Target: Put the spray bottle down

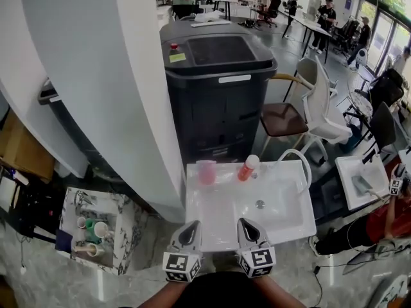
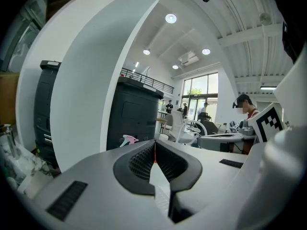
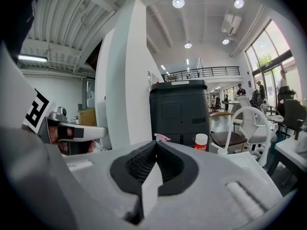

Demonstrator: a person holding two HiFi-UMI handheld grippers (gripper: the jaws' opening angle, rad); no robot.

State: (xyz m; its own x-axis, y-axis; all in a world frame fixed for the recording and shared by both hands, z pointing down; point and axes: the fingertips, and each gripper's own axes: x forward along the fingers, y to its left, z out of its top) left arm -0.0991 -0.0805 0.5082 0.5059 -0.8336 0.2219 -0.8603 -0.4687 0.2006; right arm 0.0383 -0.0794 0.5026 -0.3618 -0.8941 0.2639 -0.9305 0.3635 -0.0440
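Observation:
The pink spray bottle (image 1: 206, 171) stands upright at the back left of the white basin top (image 1: 212, 217), free of both grippers. An orange bottle with a white cap (image 1: 248, 167) leans beside it. My left gripper (image 1: 192, 227) and right gripper (image 1: 246, 224) hover side by side over the basin's near edge, both shut and empty. In the left gripper view the spray bottle's pink head (image 2: 128, 139) shows just left of the shut left gripper (image 2: 155, 146). From the right gripper (image 3: 156, 144), also shut, the pink head (image 3: 162, 137) and the orange bottle (image 3: 201, 141) show beyond its tips.
A curved faucet (image 1: 297, 158) rises at the basin's back right, with a drain (image 1: 260, 204) in the bowl. A large dark grey machine (image 1: 218, 88) stands behind, a white column (image 1: 115, 95) to the left, white chairs (image 1: 321, 108) to the right. A box of cups (image 1: 96, 230) sits on the floor.

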